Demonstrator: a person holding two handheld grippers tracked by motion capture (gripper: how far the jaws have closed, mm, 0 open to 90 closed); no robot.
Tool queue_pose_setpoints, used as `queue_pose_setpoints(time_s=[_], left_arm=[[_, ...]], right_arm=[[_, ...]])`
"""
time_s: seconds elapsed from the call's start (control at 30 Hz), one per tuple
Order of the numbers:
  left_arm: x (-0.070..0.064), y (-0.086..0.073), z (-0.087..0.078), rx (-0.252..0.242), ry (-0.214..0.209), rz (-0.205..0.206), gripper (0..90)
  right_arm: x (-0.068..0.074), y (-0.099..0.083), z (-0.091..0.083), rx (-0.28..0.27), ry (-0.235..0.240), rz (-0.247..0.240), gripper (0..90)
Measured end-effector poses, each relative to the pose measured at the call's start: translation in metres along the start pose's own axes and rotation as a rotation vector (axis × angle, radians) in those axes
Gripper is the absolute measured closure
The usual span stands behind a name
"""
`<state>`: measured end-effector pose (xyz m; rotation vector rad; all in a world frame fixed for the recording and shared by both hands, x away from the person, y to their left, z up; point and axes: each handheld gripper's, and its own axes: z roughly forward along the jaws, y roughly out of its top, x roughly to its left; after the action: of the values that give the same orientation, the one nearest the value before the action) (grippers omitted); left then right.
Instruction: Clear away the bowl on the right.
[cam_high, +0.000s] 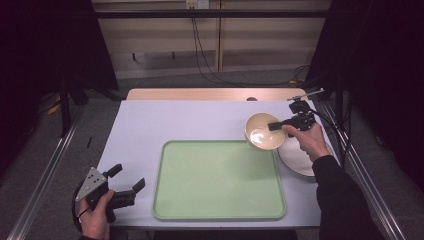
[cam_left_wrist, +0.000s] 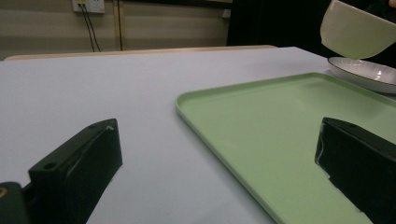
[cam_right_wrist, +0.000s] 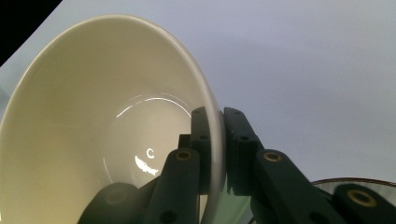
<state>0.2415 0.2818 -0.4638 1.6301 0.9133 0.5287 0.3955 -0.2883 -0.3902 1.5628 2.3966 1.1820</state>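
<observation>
A cream bowl (cam_high: 262, 132) hangs tilted in the air above the tray's far right corner, and my right gripper (cam_high: 276, 126) is shut on its rim. In the right gripper view the bowl (cam_right_wrist: 93, 121) has one jaw inside its wall and one outside. From the left gripper view the bowl (cam_left_wrist: 357, 30) floats above a white plate (cam_left_wrist: 362, 73). That plate (cam_high: 296, 159) lies on the table under my right hand. A light green tray (cam_high: 218, 180) lies empty in the middle. My left gripper (cam_high: 129, 181) rests open at the table's front left corner, nothing between its jaws.
The table top (cam_high: 165, 120) is pale lilac with a wooden strip (cam_high: 210, 94) along its far edge. Metal rails run along both sides, and cables hang down the back wall.
</observation>
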Motion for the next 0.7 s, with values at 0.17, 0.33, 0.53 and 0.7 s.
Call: queue_pose_setpoints(time_s=[0.17,0.33,0.53,0.7], left_arm=[[0.0,0.0,0.0,0.001,0.001,0.001,0.6],[0.0,0.0,0.0,0.002,0.003,0.004,0.6],[0.0,0.0,0.0,0.001,0.0,0.001,0.6],[0.0,0.0,0.0,0.0,0.001,0.002,0.6]], right_arm=[[0.0,-0.001,0.008,0.022,-0.017,-0.005,83.6],[-0.001,-0.001,0.018,0.051,-0.034,0.004,83.6],[-0.004,-0.002,0.027,0.085,-0.054,0.003,83.6],[-0.009,-0.007,0.032,0.102,-0.053,0.02,83.6]])
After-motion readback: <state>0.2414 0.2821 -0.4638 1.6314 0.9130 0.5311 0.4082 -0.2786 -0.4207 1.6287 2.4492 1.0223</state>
